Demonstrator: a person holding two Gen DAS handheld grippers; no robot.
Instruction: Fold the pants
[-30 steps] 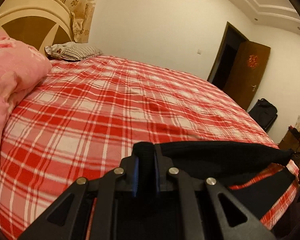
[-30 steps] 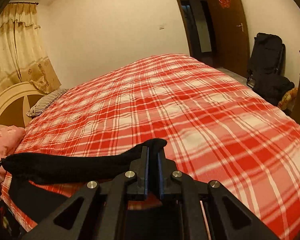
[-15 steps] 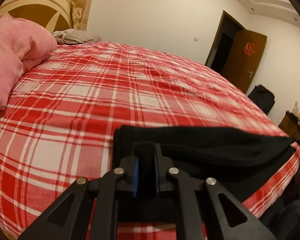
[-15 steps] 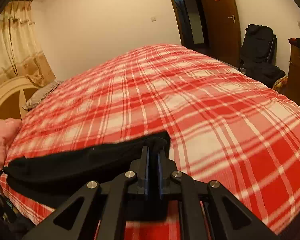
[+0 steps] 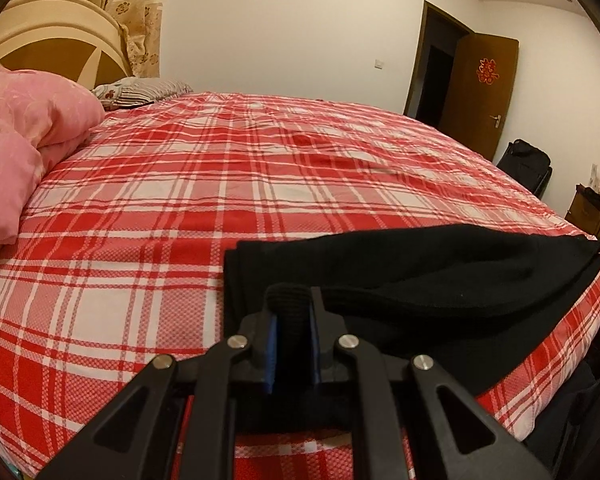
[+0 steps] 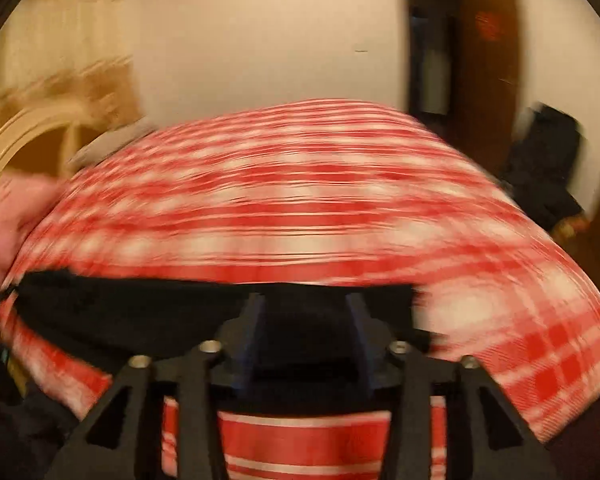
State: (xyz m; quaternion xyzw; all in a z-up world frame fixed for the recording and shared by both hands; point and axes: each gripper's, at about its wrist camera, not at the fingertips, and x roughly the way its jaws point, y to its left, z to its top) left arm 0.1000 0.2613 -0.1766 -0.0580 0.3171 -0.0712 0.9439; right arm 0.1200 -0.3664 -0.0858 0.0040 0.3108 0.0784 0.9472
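The black pants (image 5: 440, 280) lie folded near the front edge of the bed with the red plaid sheet (image 5: 220, 184). My left gripper (image 5: 291, 312) is shut on a bunched edge of the pants at their left end. In the blurred right wrist view my right gripper (image 6: 304, 316) has its jaws spread apart and holds nothing; the pants (image 6: 140, 312) lie flat under and ahead of it on the sheet (image 6: 300, 208).
A pink quilt (image 5: 24, 144) lies at the left by the headboard (image 5: 56, 36), with a striped pillow (image 5: 140, 90) behind it. A brown door (image 5: 484, 88) stands open at the back right. A black bag (image 5: 526, 164) sits by the wall.
The pants have been laid down on the sheet. My right gripper has opened and let go of them and is moving fast. My left gripper still grips them.
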